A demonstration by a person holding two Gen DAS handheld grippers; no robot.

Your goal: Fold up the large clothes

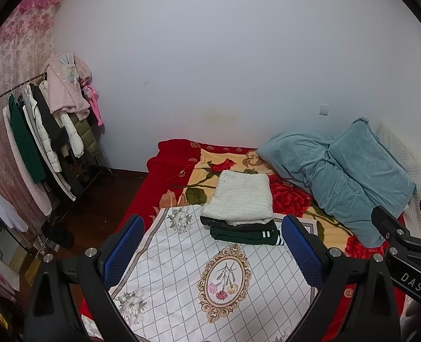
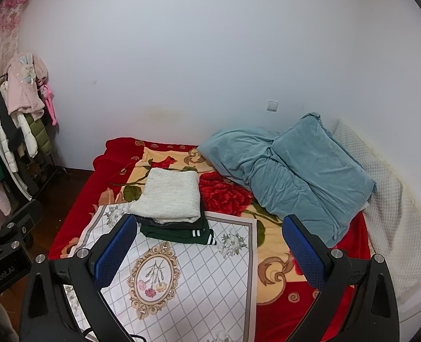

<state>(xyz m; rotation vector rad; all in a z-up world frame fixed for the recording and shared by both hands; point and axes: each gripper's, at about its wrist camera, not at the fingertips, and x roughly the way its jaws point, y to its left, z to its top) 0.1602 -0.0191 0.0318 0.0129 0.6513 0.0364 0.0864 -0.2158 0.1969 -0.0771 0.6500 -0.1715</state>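
Observation:
A stack of folded clothes lies on the bed: a white fluffy garment (image 1: pixel 240 198) (image 2: pixel 167 196) on top, a dark green garment with white stripes (image 1: pixel 247 235) (image 2: pixel 181 232) at the bottom. The stack rests at the far edge of a white checked floral cloth (image 1: pixel 199 279) (image 2: pixel 187 282). My left gripper (image 1: pixel 213 252) is open and empty, held above the cloth, short of the stack. My right gripper (image 2: pixel 210 252) is open and empty, also above the cloth, to the right of the left one.
The bed has a red floral blanket (image 1: pixel 287 196) (image 2: pixel 224 193). A crumpled teal quilt (image 1: pixel 350 171) (image 2: pixel 296 168) lies at the right. A clothes rack (image 1: pixel 45 131) (image 2: pixel 13 131) with hanging coats stands left, across dark floor. A white wall is behind.

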